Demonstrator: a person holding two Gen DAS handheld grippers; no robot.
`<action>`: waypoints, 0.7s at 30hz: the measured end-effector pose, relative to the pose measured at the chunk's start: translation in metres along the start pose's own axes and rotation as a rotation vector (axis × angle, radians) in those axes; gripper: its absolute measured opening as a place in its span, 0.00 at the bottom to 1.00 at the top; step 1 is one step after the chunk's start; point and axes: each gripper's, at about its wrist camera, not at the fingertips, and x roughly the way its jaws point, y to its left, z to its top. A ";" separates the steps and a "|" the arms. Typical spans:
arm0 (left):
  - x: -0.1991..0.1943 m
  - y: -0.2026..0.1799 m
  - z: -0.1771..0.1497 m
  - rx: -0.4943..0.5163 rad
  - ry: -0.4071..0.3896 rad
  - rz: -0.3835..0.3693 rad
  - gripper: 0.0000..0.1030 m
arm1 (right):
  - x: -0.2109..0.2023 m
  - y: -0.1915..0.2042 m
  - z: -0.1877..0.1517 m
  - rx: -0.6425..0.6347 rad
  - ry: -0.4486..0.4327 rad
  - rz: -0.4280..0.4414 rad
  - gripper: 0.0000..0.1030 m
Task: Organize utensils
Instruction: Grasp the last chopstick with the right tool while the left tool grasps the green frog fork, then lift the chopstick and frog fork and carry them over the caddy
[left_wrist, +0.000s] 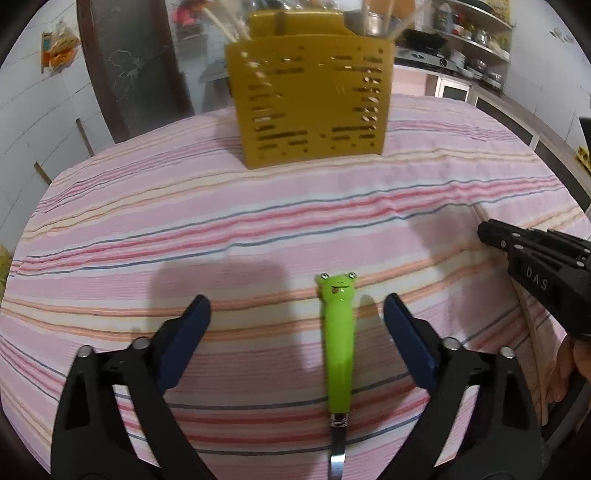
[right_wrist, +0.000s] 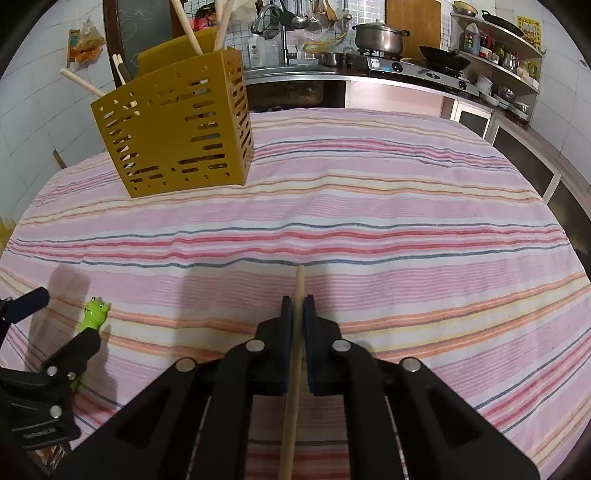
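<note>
Green catches the eye first: a frog-headed utensil handle (left_wrist: 338, 343) lies flat on the striped pink cloth (left_wrist: 258, 229) covering the bench, frog face pointing toward the far side, its metal end running off the near edge of the left wrist view. Left tongs (left_wrist: 297, 314) stand wide around it, one blue pad either side, neither touching the handle. Over on the right, the right tongs (right_wrist: 298, 306) are clamped tight on a pale wooden stick (right_wrist: 293, 369), which pokes out a little past the pads and runs back beneath the tool. Well beyond both, a mustard-yellow slotted utensil holder (right_wrist: 177, 129) stands upright on the cloth, with several wooden handles (right_wrist: 192, 33) already sticking out of its top, leaning at different angles
</note>
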 end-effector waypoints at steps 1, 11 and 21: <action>0.003 0.000 0.000 -0.002 0.008 -0.004 0.74 | 0.001 -0.001 0.001 -0.002 0.001 -0.002 0.07; 0.018 -0.001 0.013 -0.016 0.055 -0.047 0.38 | 0.004 0.002 0.002 -0.029 0.025 -0.032 0.07; 0.021 0.004 0.018 -0.029 0.047 -0.053 0.20 | -0.002 0.005 0.001 -0.019 0.012 -0.038 0.06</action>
